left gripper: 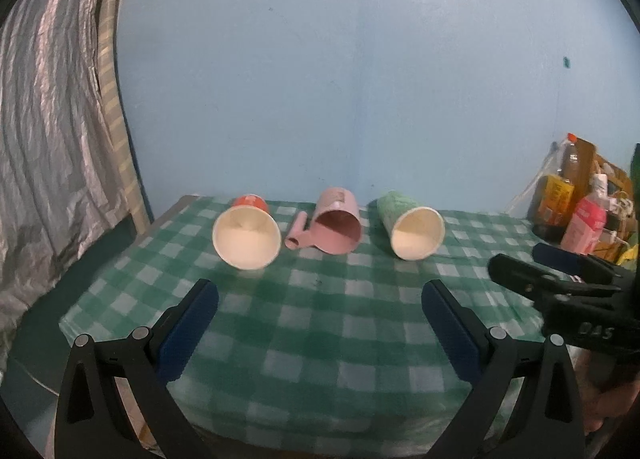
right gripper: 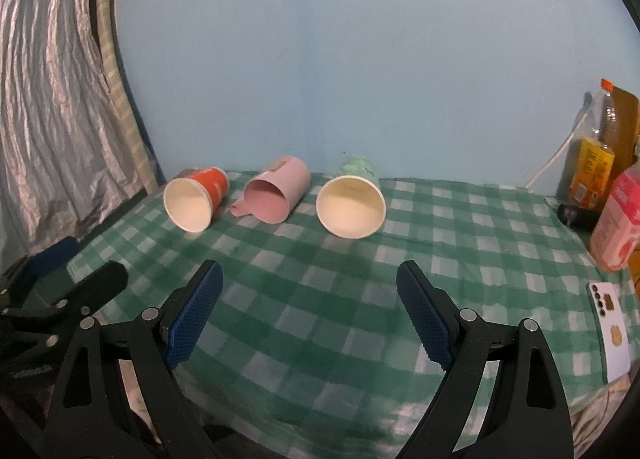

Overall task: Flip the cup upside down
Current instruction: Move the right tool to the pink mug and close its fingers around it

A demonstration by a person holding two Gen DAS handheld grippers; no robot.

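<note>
Three cups lie on their sides on the green checked tablecloth (left gripper: 320,323), mouths towards me. An orange paper cup (left gripper: 246,233) (right gripper: 194,199) is on the left, a pink mug (left gripper: 338,225) (right gripper: 276,195) with a handle is in the middle, and a green paper cup (left gripper: 412,227) (right gripper: 352,201) is on the right. My left gripper (left gripper: 320,299) is open and empty, well short of the cups. My right gripper (right gripper: 310,283) is open and empty, also short of them. The right gripper also shows at the right of the left wrist view (left gripper: 556,279).
Bottles (right gripper: 596,163) and a pink carton (right gripper: 618,219) stand at the table's right edge by the blue wall. A phone (right gripper: 610,323) lies at the front right. A silver curtain (left gripper: 48,139) hangs on the left.
</note>
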